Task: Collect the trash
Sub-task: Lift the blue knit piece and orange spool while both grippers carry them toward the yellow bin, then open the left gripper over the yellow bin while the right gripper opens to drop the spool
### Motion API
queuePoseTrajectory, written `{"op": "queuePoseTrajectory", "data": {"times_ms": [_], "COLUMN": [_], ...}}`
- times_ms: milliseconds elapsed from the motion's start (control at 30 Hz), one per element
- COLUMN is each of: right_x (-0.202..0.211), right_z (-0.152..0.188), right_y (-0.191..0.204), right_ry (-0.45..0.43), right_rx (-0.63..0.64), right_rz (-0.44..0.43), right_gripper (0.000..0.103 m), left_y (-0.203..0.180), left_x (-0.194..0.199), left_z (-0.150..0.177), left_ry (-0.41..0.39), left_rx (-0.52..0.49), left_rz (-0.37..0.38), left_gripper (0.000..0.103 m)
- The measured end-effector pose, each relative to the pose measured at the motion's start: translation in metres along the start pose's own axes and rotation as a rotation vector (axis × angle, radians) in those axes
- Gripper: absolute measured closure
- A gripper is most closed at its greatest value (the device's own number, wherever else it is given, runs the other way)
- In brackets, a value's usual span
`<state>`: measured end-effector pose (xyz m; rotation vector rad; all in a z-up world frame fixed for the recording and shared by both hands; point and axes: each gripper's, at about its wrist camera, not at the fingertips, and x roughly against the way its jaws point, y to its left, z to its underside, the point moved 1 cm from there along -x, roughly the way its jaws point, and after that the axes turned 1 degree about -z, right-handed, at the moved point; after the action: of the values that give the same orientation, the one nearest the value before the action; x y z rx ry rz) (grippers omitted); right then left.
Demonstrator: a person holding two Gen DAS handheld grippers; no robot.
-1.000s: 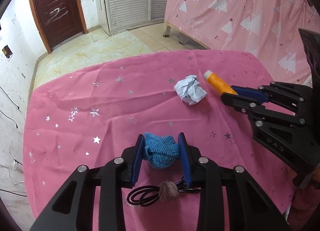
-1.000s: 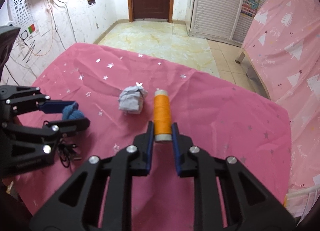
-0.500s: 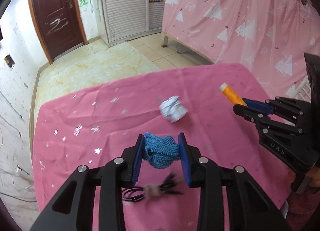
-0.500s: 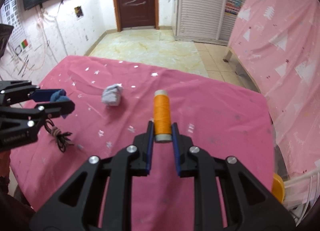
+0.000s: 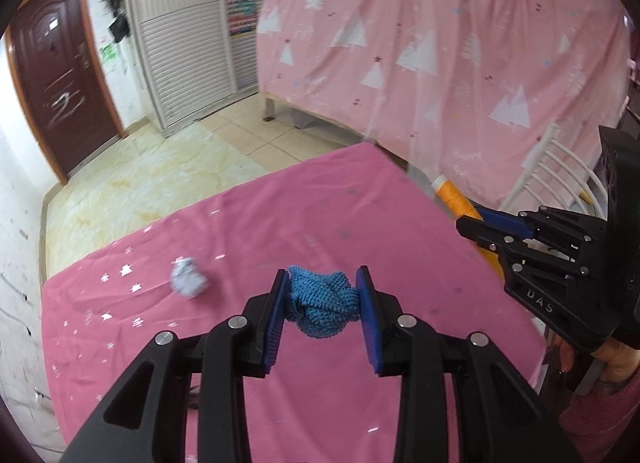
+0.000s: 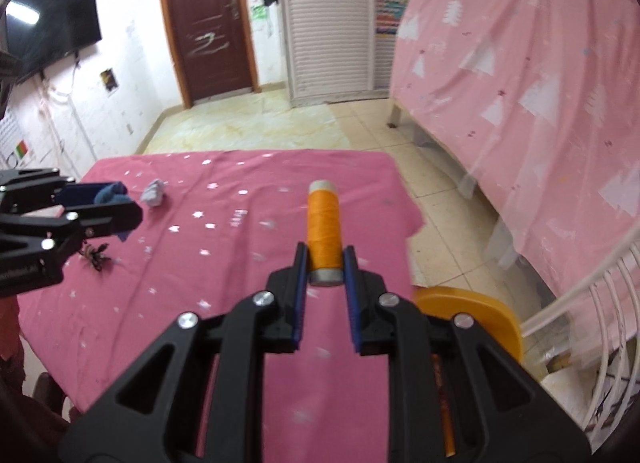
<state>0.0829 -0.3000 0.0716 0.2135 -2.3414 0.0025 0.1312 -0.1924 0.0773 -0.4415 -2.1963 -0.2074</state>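
My left gripper [image 5: 322,301] is shut on a blue knitted ball [image 5: 322,303] and holds it above the pink tablecloth [image 5: 248,231]. My right gripper [image 6: 325,265] is shut on an orange thread spool [image 6: 323,231], held above the table's right part. The spool [image 5: 452,197] and right gripper [image 5: 486,223] also show in the left wrist view, at the right. The left gripper [image 6: 108,201] with the blue ball [image 6: 110,193] shows at the left of the right wrist view. A crumpled white paper ball [image 5: 189,282] lies on the cloth; it also shows in the right wrist view [image 6: 154,191].
A coiled black cable with a brown tie [image 6: 95,255] lies on the cloth near the left gripper. A yellow bin [image 6: 472,319] stands on the floor off the table's right edge, below my right gripper. A white rack [image 6: 592,303] and a pink curtain [image 6: 520,63] are at the right.
Both grippers have risen and swung to the right with their loads. The paper ball and cable have slid left in both views. The yellow bin has come into the right wrist view.
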Motion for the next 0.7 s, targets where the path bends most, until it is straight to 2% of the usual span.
{"op": "queuePoseTrajectory", "data": {"times_ms": [333,467,700], "right_x": [0.021,0.017,0.003], "right_z": [0.048,0.071,0.102], "right_y": [-0.087,-0.119,-0.158], "right_ry": [-0.014,0.002,0.037], "right_rx": [-0.145,-0.203,-0.277], "right_rz": [0.063,0.076,0.082], "right_gripper": [0.086,0.086,0.086], "left_y": [-0.081,-0.106,-0.156], "left_x": [-0.009,-0.021,-0.056], "left_z": [-0.014,-0.021,-0.036], "left_ry": [0.020,0.044,0.099], "left_rx": [-0.049,-0.070,-0.076], "left_rz": [0.066,0.084,0.163], "left_gripper": [0.075,0.075,0.075]}}
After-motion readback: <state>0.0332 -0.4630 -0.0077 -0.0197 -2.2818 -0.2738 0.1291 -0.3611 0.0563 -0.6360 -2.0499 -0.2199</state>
